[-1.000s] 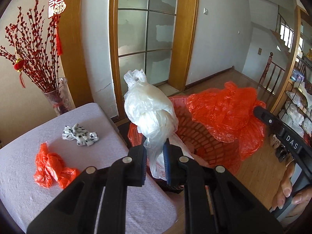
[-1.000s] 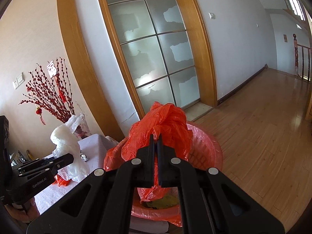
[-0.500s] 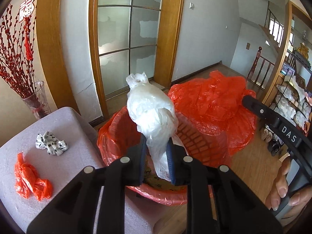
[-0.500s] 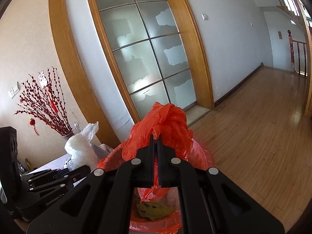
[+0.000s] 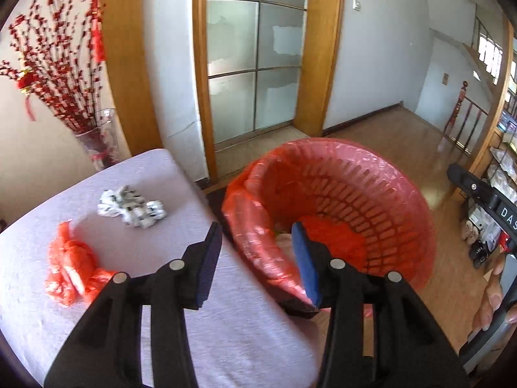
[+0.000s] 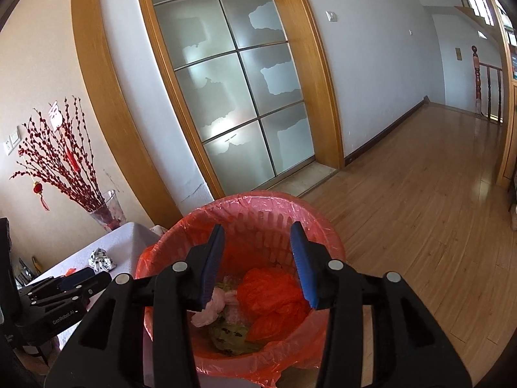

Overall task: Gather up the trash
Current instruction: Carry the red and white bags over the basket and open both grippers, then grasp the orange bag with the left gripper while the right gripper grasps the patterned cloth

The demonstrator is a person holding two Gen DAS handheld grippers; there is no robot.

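Both bags dropped into the bin [image 6: 245,220]; my tools [image 5: 255,255] [image 6: 257,260] gape empty, red scrap [image 5: 72,266] left of my left tool.

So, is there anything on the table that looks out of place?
Yes. Two pieces of trash lie loose on the table: a crumpled red plastic bag and a black-and-white crumpled wrapper. Both are outside the red-lined bin beside it.

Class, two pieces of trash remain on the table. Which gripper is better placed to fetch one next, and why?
Left. The left gripper, open and empty, hangs at the table edge near the crumpled red bag and patterned wrapper. The right gripper sits over the bin, farther away.
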